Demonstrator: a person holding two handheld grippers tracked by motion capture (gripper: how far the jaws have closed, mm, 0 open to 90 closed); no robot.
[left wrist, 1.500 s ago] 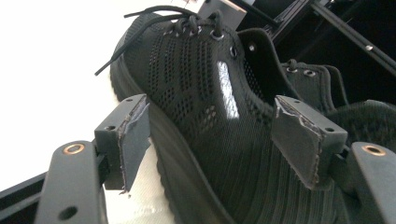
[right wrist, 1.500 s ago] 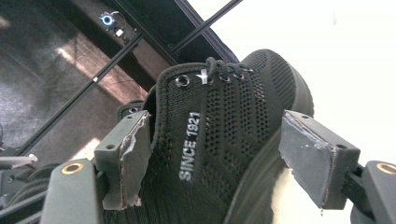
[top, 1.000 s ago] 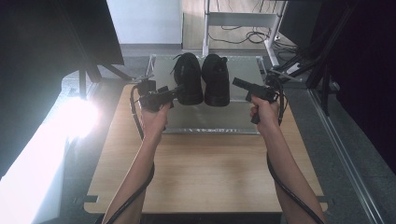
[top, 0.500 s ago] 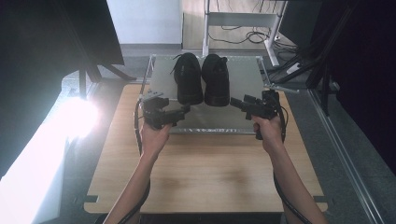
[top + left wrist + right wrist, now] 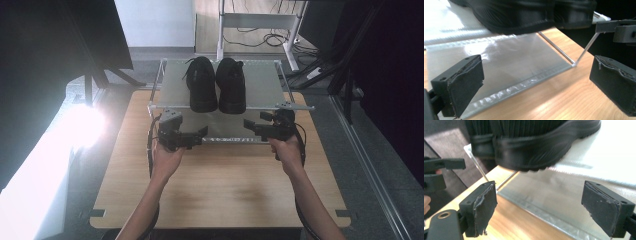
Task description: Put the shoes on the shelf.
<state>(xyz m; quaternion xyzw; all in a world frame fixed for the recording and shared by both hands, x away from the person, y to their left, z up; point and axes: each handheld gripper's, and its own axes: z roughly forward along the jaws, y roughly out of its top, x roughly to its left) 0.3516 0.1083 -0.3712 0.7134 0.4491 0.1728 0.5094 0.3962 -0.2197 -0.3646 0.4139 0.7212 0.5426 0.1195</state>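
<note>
Two black shoes, left [image 5: 202, 85] and right [image 5: 231, 85], stand side by side, toes to me, on the top shelf of a metal rack [image 5: 250, 106]. My left gripper [image 5: 200, 135] and right gripper [image 5: 250, 125] hover at the rack's front edge, level with the lower shelf, tips pointing toward each other. The left gripper [image 5: 536, 85] is open over the lower shelf [image 5: 506, 62], under a shoe sole [image 5: 519, 17]. The right gripper [image 5: 549, 207] is open below the other shoe [image 5: 536, 142]. Both pairs of jaws have just been opening, with nothing between them.
The rack stands at the far half of a wooden table [image 5: 225, 195]. A glaring lamp [image 5: 82, 125] shines at the left. A white desk frame [image 5: 260, 20] and floor cables lie beyond the rack, with dark panels at both sides.
Both hands have drawn back from beside the shoes on the top shelf, toward me and downward. Both pairs of jaws stand wider apart than before.
</note>
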